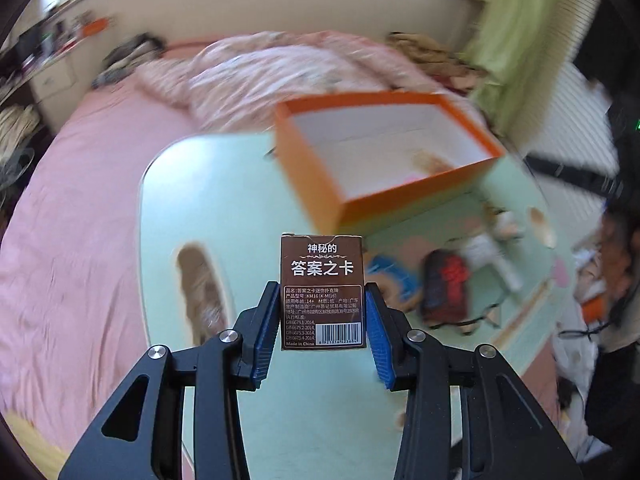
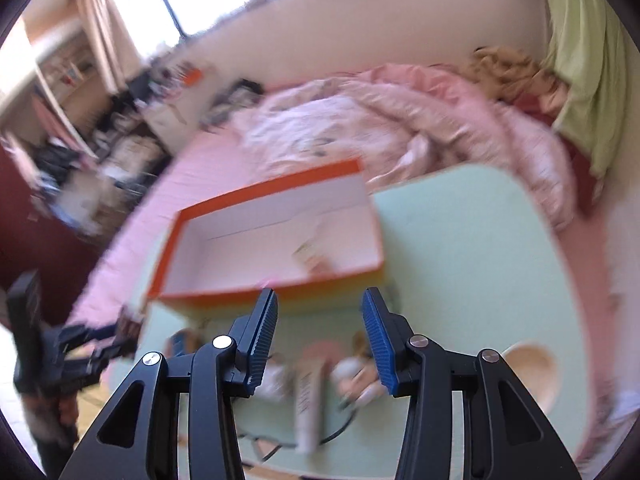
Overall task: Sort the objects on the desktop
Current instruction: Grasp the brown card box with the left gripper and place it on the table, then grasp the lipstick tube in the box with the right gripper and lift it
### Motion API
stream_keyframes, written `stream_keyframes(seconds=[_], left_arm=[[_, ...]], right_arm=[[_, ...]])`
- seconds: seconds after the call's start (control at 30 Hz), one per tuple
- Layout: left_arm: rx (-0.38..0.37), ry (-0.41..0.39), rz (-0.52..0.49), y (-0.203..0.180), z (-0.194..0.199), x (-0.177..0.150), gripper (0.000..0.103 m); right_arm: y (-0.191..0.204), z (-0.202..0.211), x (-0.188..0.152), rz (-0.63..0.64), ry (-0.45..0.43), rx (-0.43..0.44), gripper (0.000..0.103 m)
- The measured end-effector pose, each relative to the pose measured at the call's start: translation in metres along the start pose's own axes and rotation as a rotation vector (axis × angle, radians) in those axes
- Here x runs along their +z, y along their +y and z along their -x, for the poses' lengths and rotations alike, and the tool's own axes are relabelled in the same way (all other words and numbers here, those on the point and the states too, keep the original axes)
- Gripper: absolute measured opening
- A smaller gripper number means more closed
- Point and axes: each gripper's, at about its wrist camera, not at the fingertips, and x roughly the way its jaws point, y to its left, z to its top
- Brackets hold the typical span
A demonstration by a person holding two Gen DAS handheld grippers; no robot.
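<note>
While the background smears with motion, we read these:
Left claw (image 1: 322,316): closed on the card box (image 1: 322,280), blue ribbed pads pressing its two long sides; the box stands upright, top end past the fingertips.
Card box: brown printed cardboard, rectangular, white Chinese lettering, barcode near the bottom.
Orange box (image 1: 308,168): open-topped cardboard, white inside, beyond the card box on the pale green bench (image 1: 224,184).
Right claw (image 2: 320,322): spread wide with nothing between its pads, just short of the orange box's near wall.
Bed (image 1: 80,200): pink sheet, rumpled quilt.
</note>
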Motion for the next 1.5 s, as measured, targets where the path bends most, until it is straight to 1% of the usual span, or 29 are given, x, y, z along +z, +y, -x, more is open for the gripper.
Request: stream_keyframes(seconds=[0.07, 0.1, 0.17, 0.23, 0.27, 0.3, 0.33, 0.4, 0.5, 0.67, 0.73, 0.77, 0.83, 0.87, 0.9, 0.97, 1.07, 1.13, 1.23, 1.4, 1.43, 1.5], left_arm=[[-0.030, 0.007, 0.033, 0.004, -0.008, -0.008, 0.042], [-0.040, 0.009, 0.044, 0.005, -0.011, -0.011, 0.042], [-0.048, 0.016, 0.051, 0.005, -0.018, -0.014, 0.042], [-0.046, 0.022, 0.056, 0.006, -0.023, -0.015, 0.042], [-0.046, 0.025, 0.060, 0.007, -0.025, -0.015, 0.042], [-0.046, 0.027, 0.064, 0.008, -0.026, -0.015, 0.043], [-0.046, 0.028, 0.067, 0.008, -0.026, -0.016, 0.043], [-0.038, 0.020, 0.070, 0.010, -0.028, -0.015, 0.044], [-0.035, 0.007, 0.061, 0.011, -0.026, -0.015, 0.056], [-0.085, -0.012, 0.105, 0.023, -0.020, -0.014, 0.057], [-0.080, -0.019, 0.112, 0.027, -0.017, -0.013, 0.057], [-0.078, -0.021, 0.112, 0.028, -0.016, -0.013, 0.057], [-0.078, -0.023, 0.113, 0.029, -0.015, -0.014, 0.057], [-0.079, -0.023, 0.114, 0.029, -0.014, -0.014, 0.057], [-0.081, -0.024, 0.115, 0.030, -0.013, -0.015, 0.057], [-0.089, -0.028, 0.119, 0.031, -0.012, -0.016, 0.057], [-0.094, -0.035, 0.132, 0.032, -0.009, -0.017, 0.057], [-0.097, -0.039, 0.134, 0.033, -0.008, -0.016, 0.057], [-0.099, -0.046, 0.136, 0.033, -0.005, -0.015, 0.057], [-0.094, -0.056, 0.131, 0.032, 0.000, -0.012, 0.057], [-0.095, -0.059, 0.131, 0.031, 0.001, -0.011, 0.057], [-0.095, -0.064, 0.132, 0.030, 0.004, -0.009, 0.057]], right_arm=[[0.009, -0.007, 0.026, 0.058, 0.040, -0.019, 0.042], [0.010, -0.012, 0.033, 0.074, 0.065, -0.015, 0.042], [0.017, -0.036, 0.053, 0.127, 0.176, -0.003, 0.041], [0.024, -0.059, 0.064, 0.181, 0.268, -0.006, 0.040], [0.026, -0.073, 0.066, 0.204, 0.323, -0.011, 0.039], [0.028, -0.088, 0.067, 0.227, 0.379, -0.017, 0.036], [0.030, -0.102, 0.069, 0.250, 0.436, -0.022, 0.036], [0.029, -0.126, 0.070, 0.268, 0.505, -0.061, 0.036], [0.025, -0.148, 0.069, 0.290, 0.554, -0.123, 0.035], [0.037, -0.155, 0.064, 0.355, 0.595, -0.132, 0.036], [0.041, -0.157, 0.062, 0.381, 0.611, -0.135, 0.036], [0.042, -0.161, 0.060, 0.399, 0.618, -0.159, 0.036], [0.045, -0.166, 0.055, 0.430, 0.633, -0.179, 0.030], [0.045, -0.167, 0.054, 0.432, 0.637, -0.174, 0.025], [0.045, -0.167, 0.053, 0.434, 0.641, -0.169, 0.021], [0.045, -0.168, 0.051, 0.436, 0.642, -0.165, 0.020], [0.043, -0.167, 0.051, 0.414, 0.615, -0.161, 0.018], [0.039, -0.162, 0.055, 0.381, 0.575, -0.154, 0.017], [0.035, -0.142, 0.063, 0.339, 0.487, -0.118, 0.017], [0.032, -0.097, 0.065, 0.276, 0.377, -0.025, 0.017], [0.025, -0.081, 0.062, 0.243, 0.354, 0.016, 0.017], [0.018, -0.069, 0.060, 0.196, 0.315, 0.065, 0.017]])
